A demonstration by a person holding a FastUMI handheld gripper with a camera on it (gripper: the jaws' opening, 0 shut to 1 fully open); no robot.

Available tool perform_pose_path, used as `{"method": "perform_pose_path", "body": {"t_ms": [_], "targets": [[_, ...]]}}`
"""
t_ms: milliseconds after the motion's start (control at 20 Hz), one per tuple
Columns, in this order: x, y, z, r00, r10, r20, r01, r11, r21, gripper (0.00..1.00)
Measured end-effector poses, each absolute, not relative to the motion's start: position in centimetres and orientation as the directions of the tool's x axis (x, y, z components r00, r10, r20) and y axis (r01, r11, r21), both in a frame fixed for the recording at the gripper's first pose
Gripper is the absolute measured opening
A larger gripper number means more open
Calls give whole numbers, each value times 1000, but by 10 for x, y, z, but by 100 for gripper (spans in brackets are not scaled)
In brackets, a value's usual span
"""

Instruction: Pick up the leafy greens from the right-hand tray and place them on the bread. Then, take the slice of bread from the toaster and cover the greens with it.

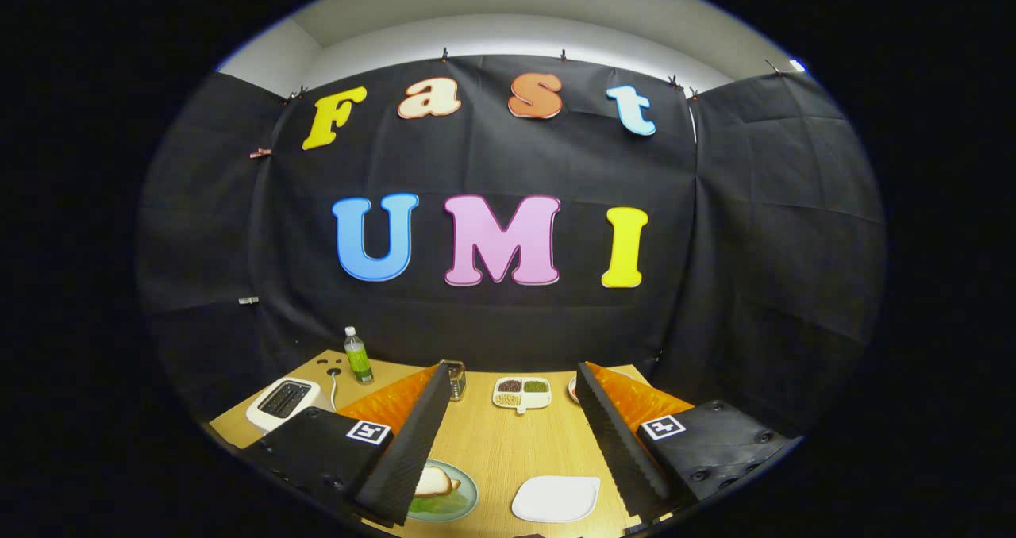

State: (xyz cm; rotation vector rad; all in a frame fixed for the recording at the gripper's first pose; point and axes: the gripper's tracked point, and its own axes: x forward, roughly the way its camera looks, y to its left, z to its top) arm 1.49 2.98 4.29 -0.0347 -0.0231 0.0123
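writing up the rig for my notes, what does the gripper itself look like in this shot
The gripper has two long, wedge-shaped fingers that taper forward, with ridged, sawtooth-like inner faces. Each finger is mounted on a dark, blocky carrier fixed with round screws, and each carrier bears a small square black-and-white marker on top. The fingers stand wide apart, nothing between them. No cables are visible on it.

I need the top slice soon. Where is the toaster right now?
In the gripper view, the toaster sits on the wooden table beyond the open gripper, left of its jaws, beside the green bottle.
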Motion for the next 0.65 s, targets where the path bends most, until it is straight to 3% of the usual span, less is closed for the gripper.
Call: {"method": "perform_pose_path", "body": {"t_ms": [650], "targets": [[-1,31,72,997,40,66,-37,998,-45,97]]}}
